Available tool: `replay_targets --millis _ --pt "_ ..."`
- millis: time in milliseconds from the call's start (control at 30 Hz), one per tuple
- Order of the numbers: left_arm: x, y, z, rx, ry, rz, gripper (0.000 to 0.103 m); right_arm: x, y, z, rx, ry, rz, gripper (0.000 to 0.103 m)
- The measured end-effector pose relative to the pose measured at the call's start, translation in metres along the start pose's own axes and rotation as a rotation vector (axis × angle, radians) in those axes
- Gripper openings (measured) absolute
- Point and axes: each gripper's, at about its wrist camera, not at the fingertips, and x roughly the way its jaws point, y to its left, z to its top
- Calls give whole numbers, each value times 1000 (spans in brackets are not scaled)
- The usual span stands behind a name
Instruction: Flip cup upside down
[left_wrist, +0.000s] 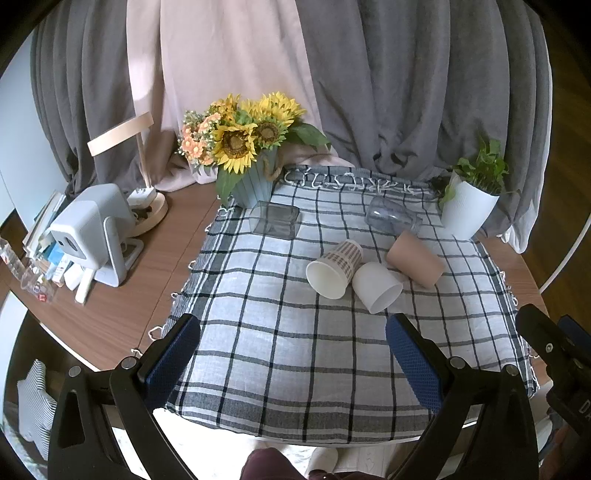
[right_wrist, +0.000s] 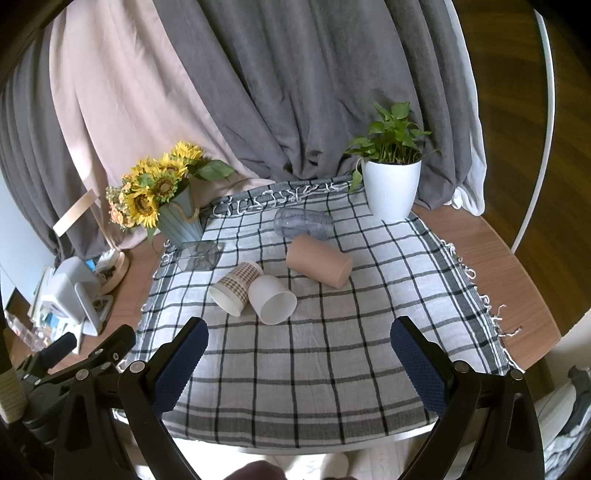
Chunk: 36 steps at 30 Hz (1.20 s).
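Several cups lie on their sides on a checked cloth (left_wrist: 280, 343) (right_wrist: 332, 354). A plaid paper cup (left_wrist: 334, 267) (right_wrist: 236, 288) and a white cup (left_wrist: 376, 286) (right_wrist: 271, 299) touch at the middle. A tan cup (left_wrist: 413, 264) (right_wrist: 319, 264) lies right of them. A clear round cup (left_wrist: 393, 218) (right_wrist: 303, 223) and a clear square cup (left_wrist: 275, 221) (right_wrist: 197, 254) lie further back. My left gripper (left_wrist: 293, 334) is open and empty, near the cloth's front. My right gripper (right_wrist: 299, 339) is open and empty, in front of the white cup.
A sunflower vase (left_wrist: 255, 184) (right_wrist: 181, 218) stands at the back left of the cloth. A white plant pot (left_wrist: 467, 206) (right_wrist: 391, 188) stands at the back right. A small white device (left_wrist: 92, 236) and clutter sit on the wooden table (left_wrist: 147, 280) at the left. Curtains hang behind.
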Motion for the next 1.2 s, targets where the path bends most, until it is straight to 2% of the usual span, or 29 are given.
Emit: replay_targets --millis 500,700,967,1067,1200 --pt "16 0 -4 3 33 12 103 12 -2 -3 9 35 3 100" --pt "33 -10 13 6 59 47 103 35 -2 6 -17 74 11 100" --pt "78 -22 49 -41 126 101 103 84 -3 47 -57 151 12 100" --pt "98 -28 60 -59 137 143 103 108 -1 68 -111 191 1 100" --pt "128 -37 76 -67 196 147 103 142 5 93 -197 260 -2 100"
